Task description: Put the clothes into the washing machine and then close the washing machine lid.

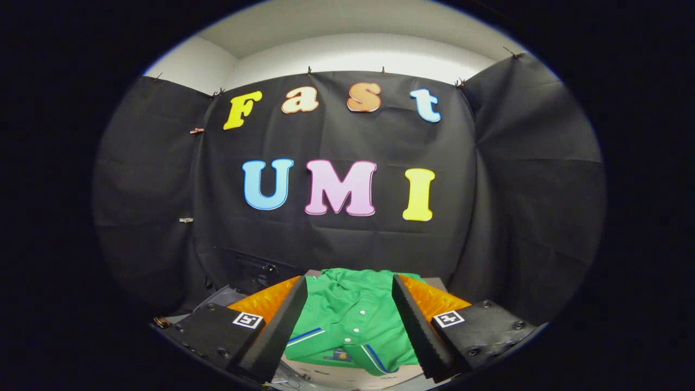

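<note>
A green shirt [347, 320] with white buttons and blue-and-white trim lies crumpled on a pale surface, seen between and just beyond my two fingers. My gripper [347, 347] is open, its fingers [282, 331] spread wide to either side of the shirt and hovering above it without touching. A dark, rounded piece that may belong to the washing machine [250, 271] shows beyond the left finger, against the black cloth wall; whether it is the machine or its lid I cannot tell.
Black cloth walls close the booth behind and on both sides. The pale table surface [336, 377] shows under the shirt's near edge. A grey rounded edge [217, 298] lies left of the left finger.
</note>
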Available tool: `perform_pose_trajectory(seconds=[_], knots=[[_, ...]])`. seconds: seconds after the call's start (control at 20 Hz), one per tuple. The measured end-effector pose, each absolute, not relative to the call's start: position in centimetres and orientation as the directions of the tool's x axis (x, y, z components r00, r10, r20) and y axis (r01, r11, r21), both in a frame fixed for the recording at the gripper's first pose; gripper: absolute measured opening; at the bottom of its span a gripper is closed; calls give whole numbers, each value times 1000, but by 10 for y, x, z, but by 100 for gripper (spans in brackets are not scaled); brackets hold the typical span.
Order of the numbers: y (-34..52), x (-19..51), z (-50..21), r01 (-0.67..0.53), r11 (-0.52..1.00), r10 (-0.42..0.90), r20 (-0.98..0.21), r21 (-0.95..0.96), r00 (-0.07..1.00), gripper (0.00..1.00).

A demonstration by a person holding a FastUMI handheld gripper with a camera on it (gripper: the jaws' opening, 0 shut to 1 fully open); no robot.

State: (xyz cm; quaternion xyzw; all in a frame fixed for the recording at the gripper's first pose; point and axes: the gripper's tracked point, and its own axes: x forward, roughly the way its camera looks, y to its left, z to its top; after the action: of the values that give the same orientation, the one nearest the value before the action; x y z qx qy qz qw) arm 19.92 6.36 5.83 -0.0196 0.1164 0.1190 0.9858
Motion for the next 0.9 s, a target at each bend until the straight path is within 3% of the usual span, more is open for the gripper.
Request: perform_pose_trajectory(seconds=[0.45, 0.9], knots=[[61, 292, -50, -129, 992, 103, -556, -8, 825, 99], [49, 305, -117, -64, 993, -22, -705, -95, 709, 99]])
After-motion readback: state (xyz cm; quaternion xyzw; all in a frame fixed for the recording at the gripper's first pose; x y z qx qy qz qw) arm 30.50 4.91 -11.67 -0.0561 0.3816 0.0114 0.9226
